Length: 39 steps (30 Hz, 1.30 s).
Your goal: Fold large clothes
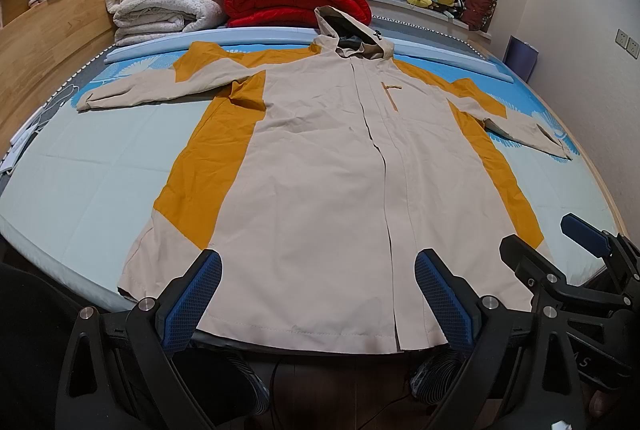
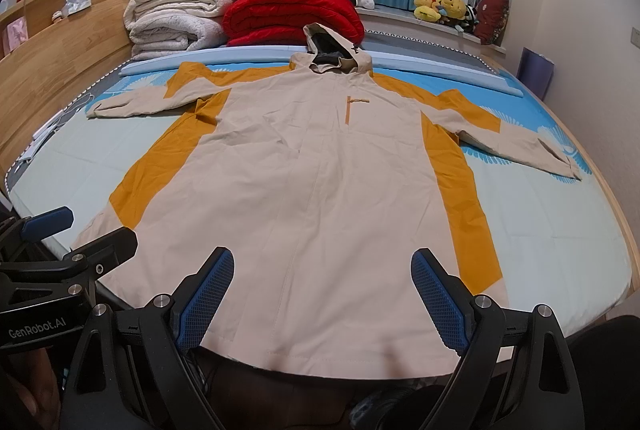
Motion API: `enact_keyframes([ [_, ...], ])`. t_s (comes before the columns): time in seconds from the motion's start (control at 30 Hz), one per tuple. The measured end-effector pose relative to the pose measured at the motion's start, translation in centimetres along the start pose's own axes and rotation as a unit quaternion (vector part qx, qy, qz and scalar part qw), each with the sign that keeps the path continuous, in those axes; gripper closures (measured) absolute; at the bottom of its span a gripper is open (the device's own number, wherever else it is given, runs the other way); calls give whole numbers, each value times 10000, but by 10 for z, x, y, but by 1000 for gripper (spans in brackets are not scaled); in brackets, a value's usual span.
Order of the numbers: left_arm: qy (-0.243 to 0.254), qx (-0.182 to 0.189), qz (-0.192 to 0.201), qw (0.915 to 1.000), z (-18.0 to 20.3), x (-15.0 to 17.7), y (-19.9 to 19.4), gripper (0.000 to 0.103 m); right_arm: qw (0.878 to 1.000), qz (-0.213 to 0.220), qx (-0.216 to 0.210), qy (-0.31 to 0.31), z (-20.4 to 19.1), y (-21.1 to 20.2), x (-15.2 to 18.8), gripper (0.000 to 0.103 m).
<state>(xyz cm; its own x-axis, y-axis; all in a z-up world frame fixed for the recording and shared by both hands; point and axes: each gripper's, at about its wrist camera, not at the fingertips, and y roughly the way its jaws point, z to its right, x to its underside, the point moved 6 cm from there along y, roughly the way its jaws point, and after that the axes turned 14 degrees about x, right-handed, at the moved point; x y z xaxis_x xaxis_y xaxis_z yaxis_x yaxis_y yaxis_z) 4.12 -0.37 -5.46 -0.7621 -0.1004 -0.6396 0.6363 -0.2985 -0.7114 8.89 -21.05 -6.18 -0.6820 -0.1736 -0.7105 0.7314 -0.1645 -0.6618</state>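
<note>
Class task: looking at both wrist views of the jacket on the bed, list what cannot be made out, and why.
- Beige-and-mustard hooded jacket: back side, hidden in both views against the bed.
- Its hem corners: covered by the left gripper's blue-padded fingers and the right's.
- Small cream chest label: too small to read.

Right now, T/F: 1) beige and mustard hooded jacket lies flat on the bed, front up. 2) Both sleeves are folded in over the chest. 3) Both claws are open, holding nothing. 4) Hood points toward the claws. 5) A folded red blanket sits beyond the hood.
1) The beige and mustard hooded jacket lies spread on the bed, front up: true.
2) Sleeves folded over the chest: false. Both sleeves stretch out to the sides.
3) The left claw and right claw are open and empty: true.
4) Hood toward the claws: false. The hem is nearest them; the hood lies at the far end.
5) A folded red blanket lies beyond the hood: true.
</note>
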Motion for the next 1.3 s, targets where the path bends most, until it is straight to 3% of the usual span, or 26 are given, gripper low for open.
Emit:
enact_keyframes([
  [0.5, 57, 19, 135, 9999, 2, -5, -6, 10, 10000, 58, 37, 69, 0, -3, -2, 13],
  [0.7, 134, -102, 474, 9987, -2, -22, -17, 40, 9994, 209, 125, 244, 12, -9, -14, 15],
  [0.83, 107, -282, 584, 9978, -12, -39, -22, 60, 9988, 306, 119, 352, 24, -10, -28, 24],
  [1.03, -106, -217, 643, 9976, -28, -78, -28, 64, 9972, 595, 60, 453, 38, -6, -77, 29],
  [1.3, 224, -354, 1303, 9906, -38, -158, -37, 64, 9924, 1066, -207, 577, 36, 14, -176, 48],
])
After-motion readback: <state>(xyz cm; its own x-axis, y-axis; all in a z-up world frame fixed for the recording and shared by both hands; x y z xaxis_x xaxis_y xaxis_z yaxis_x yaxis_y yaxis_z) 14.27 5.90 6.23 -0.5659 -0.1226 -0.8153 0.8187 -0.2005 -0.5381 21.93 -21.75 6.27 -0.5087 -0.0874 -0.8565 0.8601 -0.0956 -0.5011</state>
